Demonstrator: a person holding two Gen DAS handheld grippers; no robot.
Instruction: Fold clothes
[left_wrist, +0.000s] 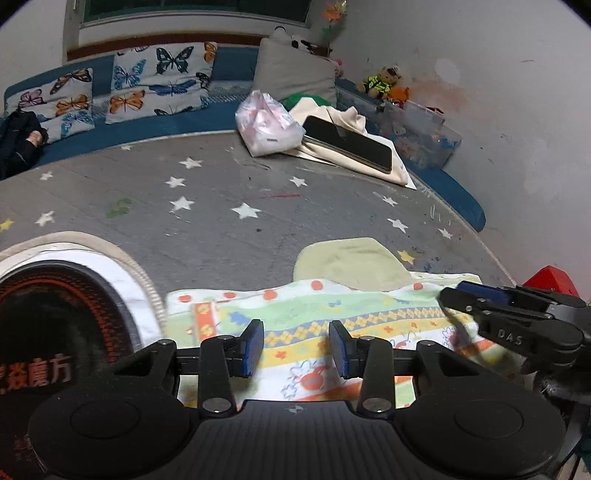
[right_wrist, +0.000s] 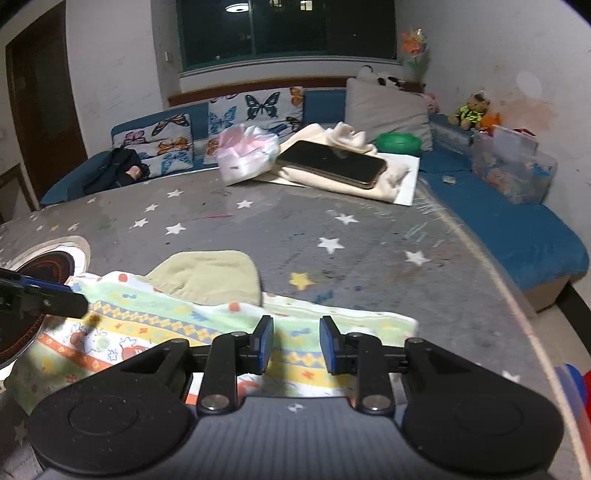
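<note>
Left gripper (left_wrist: 296, 348): jaws spread apart, blue pads holding nothing, poised above the near part of the patterned garment (left_wrist: 314, 332).
Right gripper (right_wrist: 296, 344): jaws spread, nothing between the pads, over the garment's near edge; in the left view it (left_wrist: 452, 295) enters at 3 o'clock, above the cloth's right end.
Patterned garment: lies flat on the grey star-print table (left_wrist: 221, 192) at 6 o'clock in both views; bands of green, yellow and orange with cartoon prints.
Pale green cloth (left_wrist: 351, 264): touches the garment's far edge, partly tucked under it, at 12 o'clock from the left gripper.
Round black cooktop (left_wrist: 55, 317): at 9 o'clock, just beside the garment's left end.
Phone (right_wrist: 332, 162): at 12 o'clock, far side of the table, resting on a cream cloth (right_wrist: 369, 182).
Plastic bag (right_wrist: 245, 157): just left of the phone.
Butterfly cushions (left_wrist: 159, 81): on the blue sofa beyond the table.
Clear toy bin (right_wrist: 513, 170): at 2 o'clock, on the sofa.
</note>
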